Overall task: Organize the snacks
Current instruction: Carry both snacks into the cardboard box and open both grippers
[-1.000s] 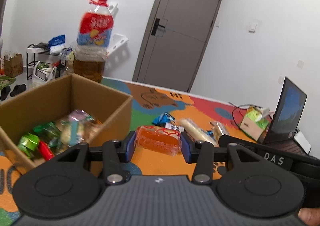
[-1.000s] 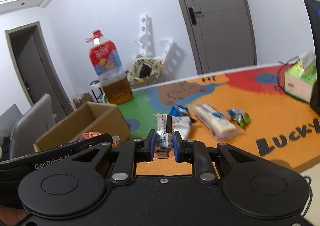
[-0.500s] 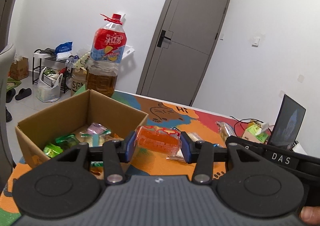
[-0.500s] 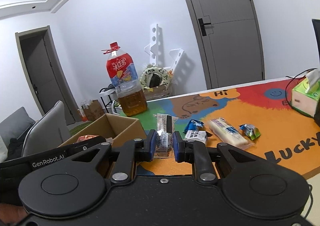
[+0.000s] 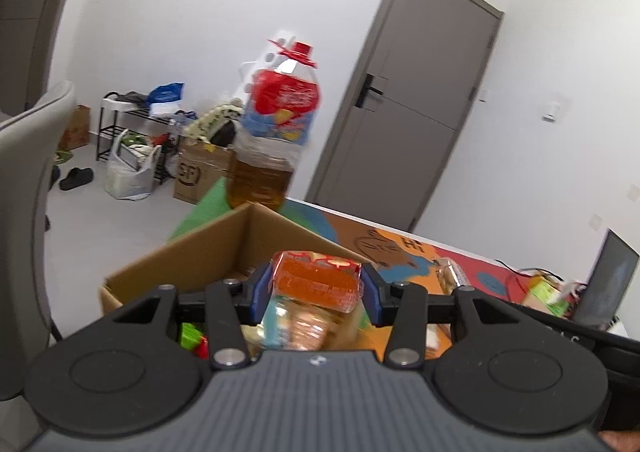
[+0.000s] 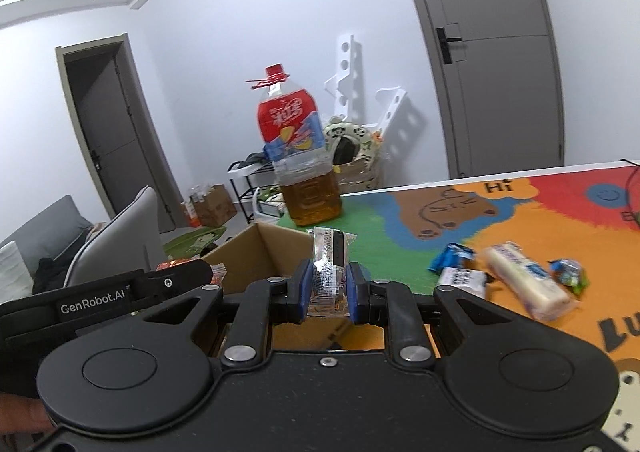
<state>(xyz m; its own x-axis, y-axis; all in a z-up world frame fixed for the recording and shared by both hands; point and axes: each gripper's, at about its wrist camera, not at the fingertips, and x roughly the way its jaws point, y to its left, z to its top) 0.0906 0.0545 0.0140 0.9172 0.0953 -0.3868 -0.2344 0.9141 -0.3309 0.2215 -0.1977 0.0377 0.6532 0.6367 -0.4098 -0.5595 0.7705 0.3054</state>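
Observation:
My left gripper (image 5: pixel 316 294) is shut on an orange snack pack (image 5: pixel 316 280), held above the open cardboard box (image 5: pixel 208 252) that holds several snacks. My right gripper (image 6: pixel 328 286) is shut on a clear-wrapped snack bar with a black band (image 6: pixel 330 260), just right of the box (image 6: pixel 260 248) and over its near corner. The left gripper's body (image 6: pixel 108 294) shows at the left of the right wrist view. On the colourful mat (image 6: pixel 520 207) lie a blue packet (image 6: pixel 452 256), a white packet (image 6: pixel 462 278), a long white pack (image 6: pixel 528 282) and a green candy (image 6: pixel 568 270).
A large oil bottle with a red label (image 6: pixel 300 171) stands on the table behind the box. A grey chair (image 5: pixel 24 179) is left of the table. A laptop (image 5: pixel 608 280) and a green tissue box (image 5: pixel 544 292) sit at the table's right end.
Both grippers have risen and moved left with their snacks, from over the mat to above the box. The box now lies closer and lower in both views.

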